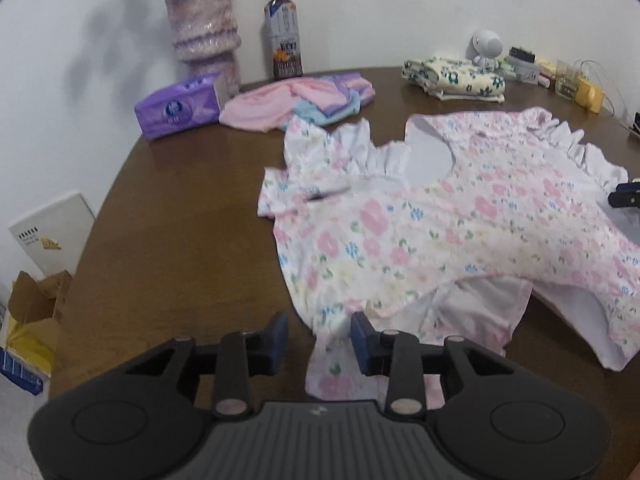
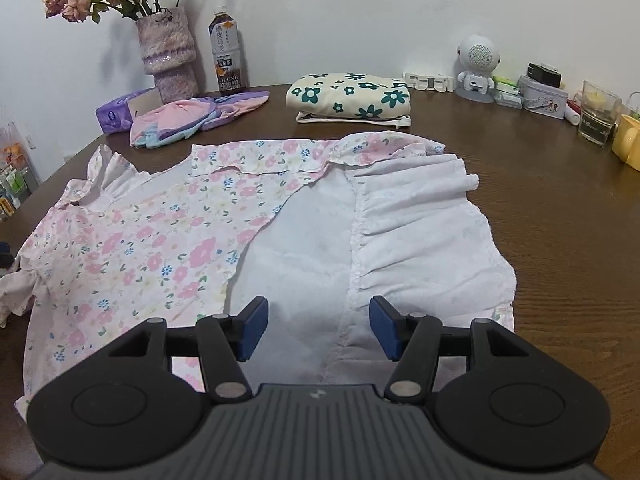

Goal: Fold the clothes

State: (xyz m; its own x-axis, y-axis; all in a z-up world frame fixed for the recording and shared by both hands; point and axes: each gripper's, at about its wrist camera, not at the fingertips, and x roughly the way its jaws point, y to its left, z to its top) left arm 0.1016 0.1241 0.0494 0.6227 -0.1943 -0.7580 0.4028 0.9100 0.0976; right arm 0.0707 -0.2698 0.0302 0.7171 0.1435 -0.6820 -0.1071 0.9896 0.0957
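Left wrist view puts your left hand-held gripper (image 1: 319, 340) low over the near hem of the pink floral cotton garment with white ruffled sleeves (image 1: 440, 232); its blue pads stand partly spread, a strip of hem lies under the gap, and neither pad presses the cloth. That garment lies spread on the dark brown wooden bench (image 1: 180, 220), running from the centre toward 3 o'clock, part of its white inside turned up. Toward 11 o'clock you have a purple tissue pack (image 1: 180, 110), a pile of pink and blue cloths (image 1: 296, 100), a lilac knitted-look vase of dried roses (image 1: 206, 28) and a dark tea bottle (image 1: 282, 36). A folded cream garment with dark green flowers (image 1: 456, 76) rests at 1 o'clock, well apart from the floral one.

From the right wrist view, your right hand-held gripper (image 2: 318, 328) hangs with jaws spread wide above the garment's white inside, gripping nothing. A small white robot-shaped speaker (image 2: 476, 64) stands at 1 o'clock by the wall.
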